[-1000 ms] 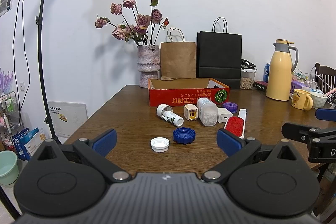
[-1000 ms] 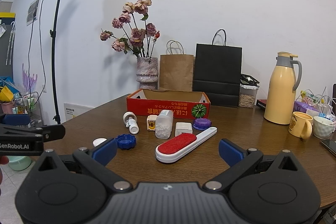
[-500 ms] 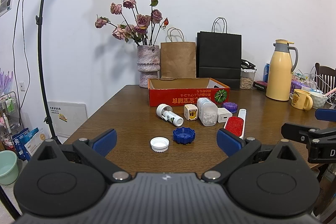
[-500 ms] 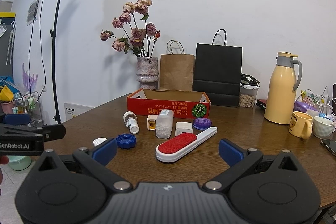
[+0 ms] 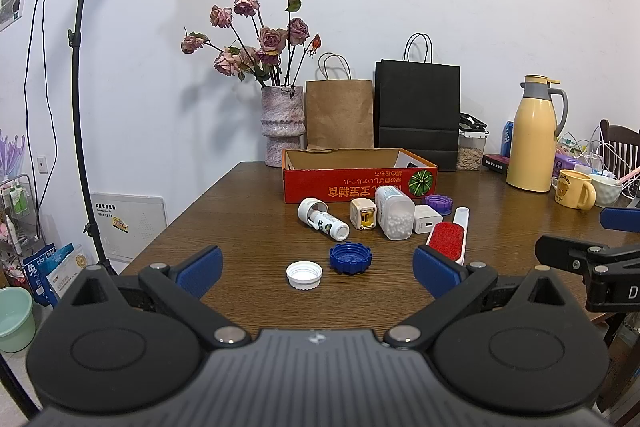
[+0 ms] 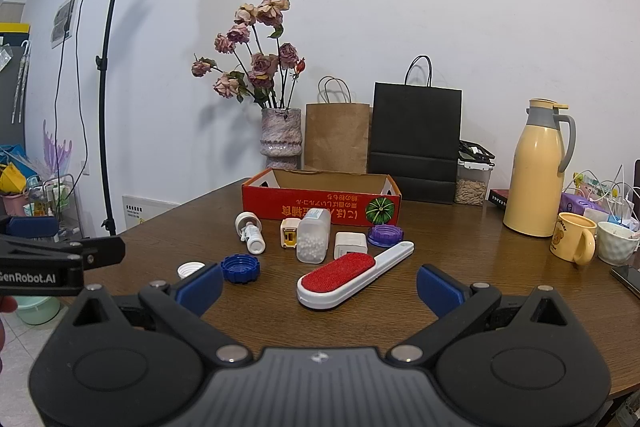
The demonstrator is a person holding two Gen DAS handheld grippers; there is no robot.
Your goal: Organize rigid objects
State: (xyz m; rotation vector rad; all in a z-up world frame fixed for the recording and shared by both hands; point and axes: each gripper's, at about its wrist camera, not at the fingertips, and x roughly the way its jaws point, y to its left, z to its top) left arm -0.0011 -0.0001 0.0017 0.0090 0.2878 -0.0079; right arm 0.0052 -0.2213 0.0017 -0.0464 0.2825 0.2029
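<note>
A red cardboard box (image 5: pixel 360 183) (image 6: pixel 320 205) stands open-topped mid-table. In front of it lie a small white bottle (image 5: pixel 322 219) (image 6: pixel 251 233), a yellow-white charger (image 5: pixel 363 214) (image 6: pixel 289 234), a clear jar of white beads (image 5: pixel 395 213) (image 6: pixel 314 242), a white adapter (image 5: pixel 427 219) (image 6: pixel 351 244), a purple lid (image 5: pixel 438 203) (image 6: pixel 384 235), a blue lid (image 5: pixel 350 257) (image 6: pixel 240 267), a white cap (image 5: pixel 304 275) (image 6: pixel 190 269) and a red lint brush (image 5: pixel 449 237) (image 6: pixel 352 275). My left gripper (image 5: pixel 318 267) is open, empty, near the white cap. My right gripper (image 6: pixel 320 281) is open around the brush's near end, without touching it.
At the back stand a vase of dried roses (image 5: pixel 282 123), a brown bag (image 5: pixel 339 113) and a black bag (image 5: pixel 418 113). A yellow thermos (image 6: pixel 534 167), a yellow mug (image 6: pixel 572 243) and a white cup (image 6: pixel 616 247) crowd the right side. A light stand (image 5: pixel 80 87) rises on the left.
</note>
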